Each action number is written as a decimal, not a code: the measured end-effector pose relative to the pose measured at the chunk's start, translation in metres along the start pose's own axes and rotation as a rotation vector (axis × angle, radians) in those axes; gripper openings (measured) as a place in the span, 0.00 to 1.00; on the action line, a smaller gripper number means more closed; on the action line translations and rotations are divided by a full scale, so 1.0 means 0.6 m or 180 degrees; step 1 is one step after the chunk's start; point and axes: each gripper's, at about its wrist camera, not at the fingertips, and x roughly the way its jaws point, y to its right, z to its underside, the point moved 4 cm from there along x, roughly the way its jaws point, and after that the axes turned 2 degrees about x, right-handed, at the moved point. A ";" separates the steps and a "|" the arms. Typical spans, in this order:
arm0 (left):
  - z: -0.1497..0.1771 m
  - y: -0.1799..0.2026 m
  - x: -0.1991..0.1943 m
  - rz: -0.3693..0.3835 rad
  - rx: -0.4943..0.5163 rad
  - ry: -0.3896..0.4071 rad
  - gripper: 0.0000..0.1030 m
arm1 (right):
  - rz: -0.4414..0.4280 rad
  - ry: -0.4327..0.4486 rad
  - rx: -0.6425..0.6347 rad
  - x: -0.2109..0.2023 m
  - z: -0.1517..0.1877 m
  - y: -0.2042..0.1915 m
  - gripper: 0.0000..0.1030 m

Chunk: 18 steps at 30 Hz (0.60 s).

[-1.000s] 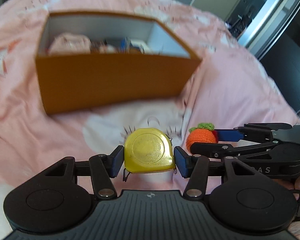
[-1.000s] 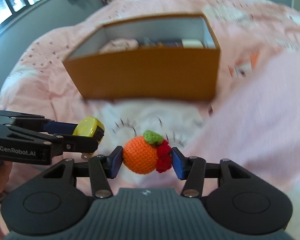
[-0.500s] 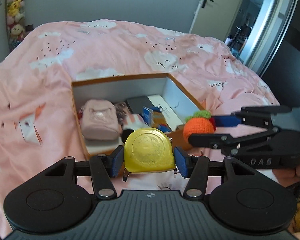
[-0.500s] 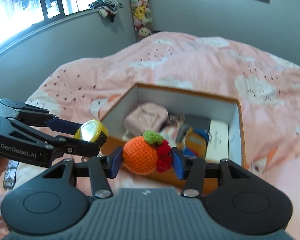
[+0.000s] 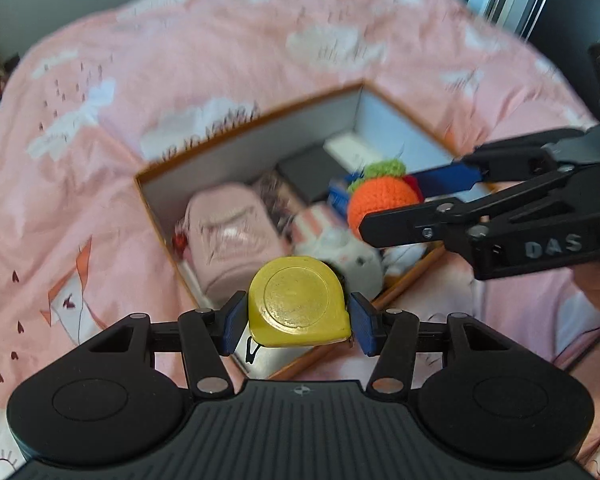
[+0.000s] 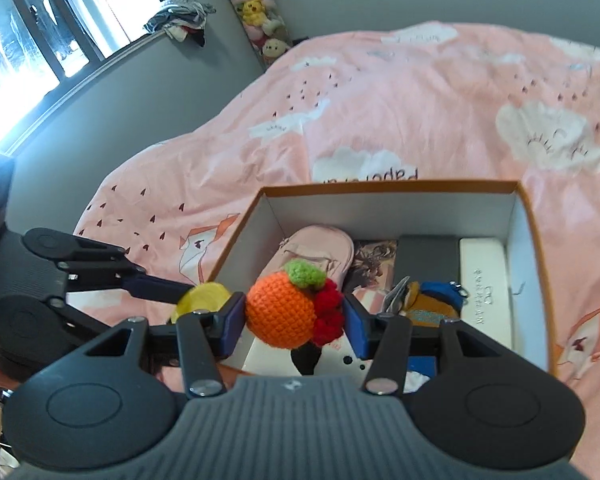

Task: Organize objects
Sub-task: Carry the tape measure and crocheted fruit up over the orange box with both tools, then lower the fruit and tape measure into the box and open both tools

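Box (image 6: 528,216) on the pink bed is already pretty full (pouch, cards, white case). Left gripper (image 5: 298,316) is clamped on the yellow tape measure (image 5: 298,300) and right gripper (image 6: 294,316) on the crochet orange (image 6: 280,312), both above the box's near edge, not dropped in yet.

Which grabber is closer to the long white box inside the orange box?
Right. The right gripper, shut on the crocheted orange, hangs beside the white box. The left gripper, shut on the yellow tape measure, is at the opposite end.
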 end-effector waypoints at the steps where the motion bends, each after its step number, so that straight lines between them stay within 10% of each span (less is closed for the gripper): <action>1: -0.004 0.000 0.013 -0.0016 0.0024 -0.0092 0.60 | -0.0034 -0.0038 0.0015 0.009 -0.001 0.003 0.52; 18: -0.023 -0.013 0.129 -0.0332 0.0024 -0.0915 0.63 | -0.0178 -0.0243 0.0205 0.084 -0.005 0.062 0.52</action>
